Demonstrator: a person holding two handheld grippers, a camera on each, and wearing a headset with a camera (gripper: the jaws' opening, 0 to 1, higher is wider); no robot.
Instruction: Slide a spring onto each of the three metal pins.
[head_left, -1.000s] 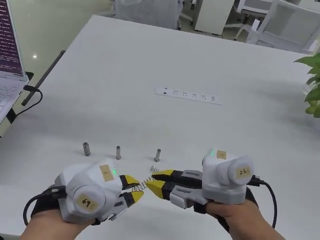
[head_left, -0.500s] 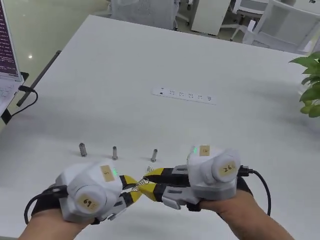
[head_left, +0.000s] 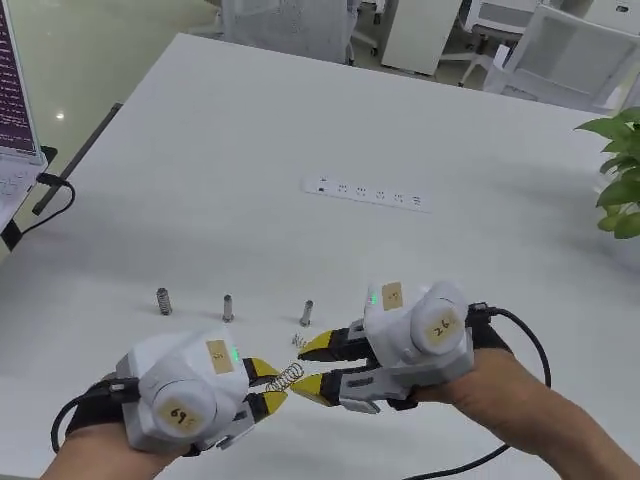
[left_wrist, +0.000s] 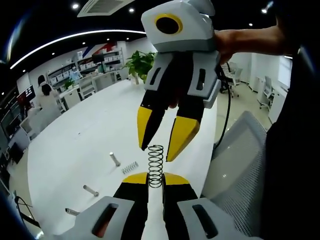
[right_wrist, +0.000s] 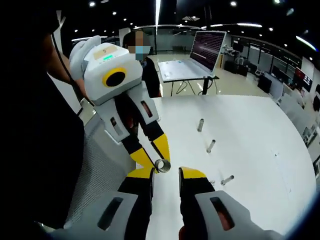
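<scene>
My left claw (left_wrist: 155, 179) pinched a spring (left_wrist: 156, 165) above the tabletop (head_left: 300, 130); my right claw (right_wrist: 167, 173) stood spread, its tips just beside the spring's free end. The three pins (head_left: 227, 307) stood upright beyond.

Pins (head_left: 228, 308) in row ahead; loose spring (head_left: 297, 340) beside rightmost; open table (head_left: 300, 110) beyond, up to power strip (head_left: 368, 193).
</scene>
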